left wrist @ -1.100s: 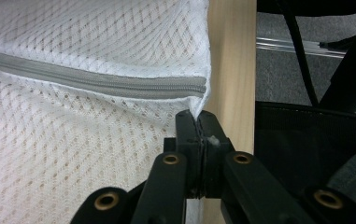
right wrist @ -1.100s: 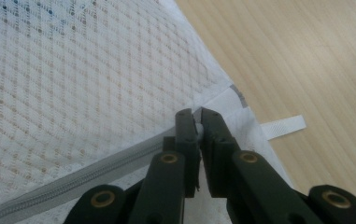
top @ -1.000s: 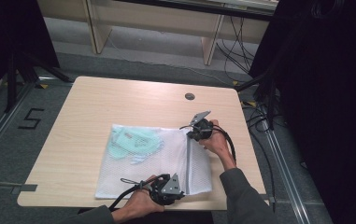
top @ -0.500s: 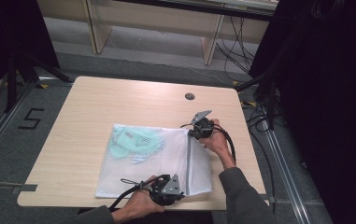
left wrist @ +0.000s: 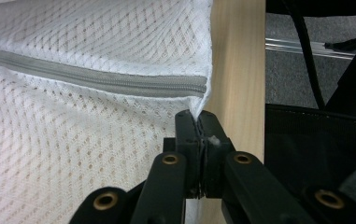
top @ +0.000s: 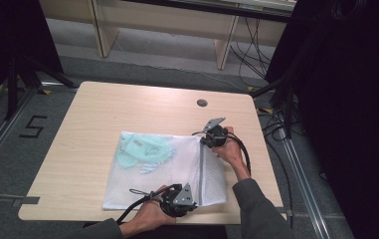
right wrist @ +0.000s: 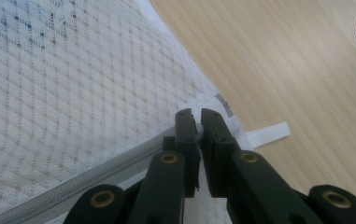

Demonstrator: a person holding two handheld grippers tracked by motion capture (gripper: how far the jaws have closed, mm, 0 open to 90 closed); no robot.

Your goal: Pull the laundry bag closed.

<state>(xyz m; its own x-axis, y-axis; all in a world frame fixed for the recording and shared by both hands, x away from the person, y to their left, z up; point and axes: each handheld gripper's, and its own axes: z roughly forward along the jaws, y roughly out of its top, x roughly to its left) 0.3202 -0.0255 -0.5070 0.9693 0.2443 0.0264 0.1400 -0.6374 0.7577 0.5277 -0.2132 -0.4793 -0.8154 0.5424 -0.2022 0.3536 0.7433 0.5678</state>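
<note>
A white mesh bag (top: 177,169) lies flat on the wooden table (top: 127,109), with a pale green garment (top: 140,152) inside it at the left. A grey zipper (left wrist: 96,81) runs along its right side. My left gripper (top: 193,203) is at the near end of that zipper, jaws shut and pinching the mesh at the bag's corner (left wrist: 199,119). My right gripper (top: 204,139) sits at the far end of the zipper (right wrist: 96,179), its jaws (right wrist: 195,114) shut on the bag's edge beside a white fabric tab (right wrist: 268,133).
A round cable hole (top: 202,102) lies in the table behind the right gripper. The table's right edge is close to both hands. Black stands and cables occupy the floor to the right, and a taped "5" marks the floor at left.
</note>
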